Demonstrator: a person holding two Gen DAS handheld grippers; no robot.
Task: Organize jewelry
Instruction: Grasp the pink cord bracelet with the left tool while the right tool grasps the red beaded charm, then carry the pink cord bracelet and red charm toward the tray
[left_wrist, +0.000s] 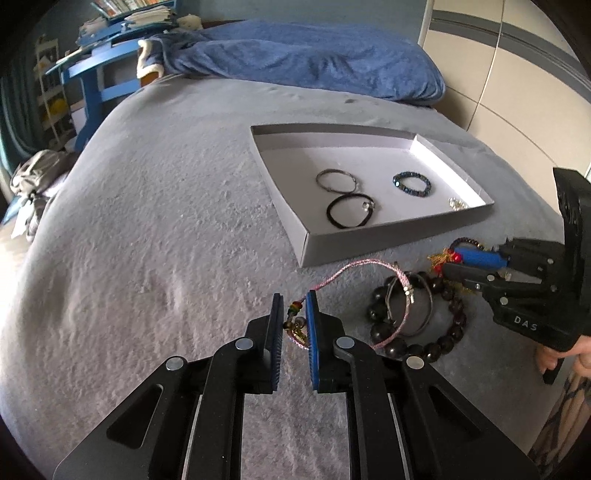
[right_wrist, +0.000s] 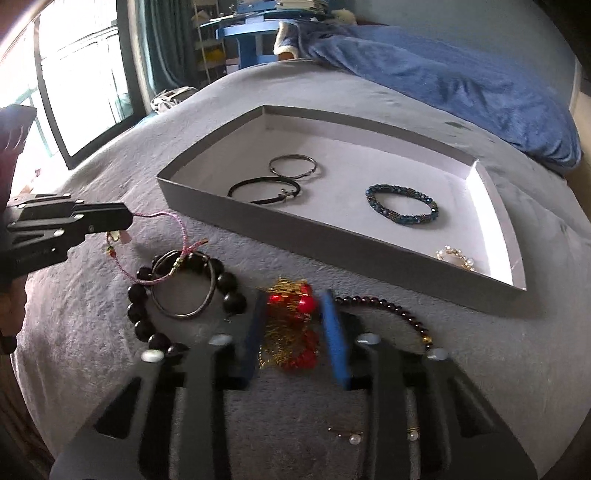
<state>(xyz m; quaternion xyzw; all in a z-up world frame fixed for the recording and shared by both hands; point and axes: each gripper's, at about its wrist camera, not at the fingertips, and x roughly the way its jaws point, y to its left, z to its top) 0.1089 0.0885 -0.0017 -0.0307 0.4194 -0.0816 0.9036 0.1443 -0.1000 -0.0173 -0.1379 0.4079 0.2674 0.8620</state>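
Observation:
A grey tray (left_wrist: 399, 236) (right_wrist: 258, 229) lies on the bed and holds a thin metal bangle (left_wrist: 337, 180), a black cord bracelet (left_wrist: 351, 211), a blue beaded bracelet (left_wrist: 412, 183) and a pearl piece (right_wrist: 455, 257). My left gripper (left_wrist: 294, 308) is narrowly closed on the charm end of a pink cord bracelet (left_wrist: 364, 264) (right_wrist: 173, 254), which drapes over a dark wooden bead bracelet (left_wrist: 417, 314) (right_wrist: 184, 299). My right gripper (right_wrist: 293, 317) straddles a red and gold ornament (right_wrist: 291, 325), jaws apart. A dark red bead string (right_wrist: 388, 306) lies beside it.
A blue blanket (left_wrist: 314, 55) lies at the head of the bed. A blue desk (left_wrist: 103, 70) stands past the bed's far edge. A grey metal bangle (right_wrist: 184, 288) rests inside the wooden beads. Small pearl pins (right_wrist: 351, 437) lie under my right gripper.

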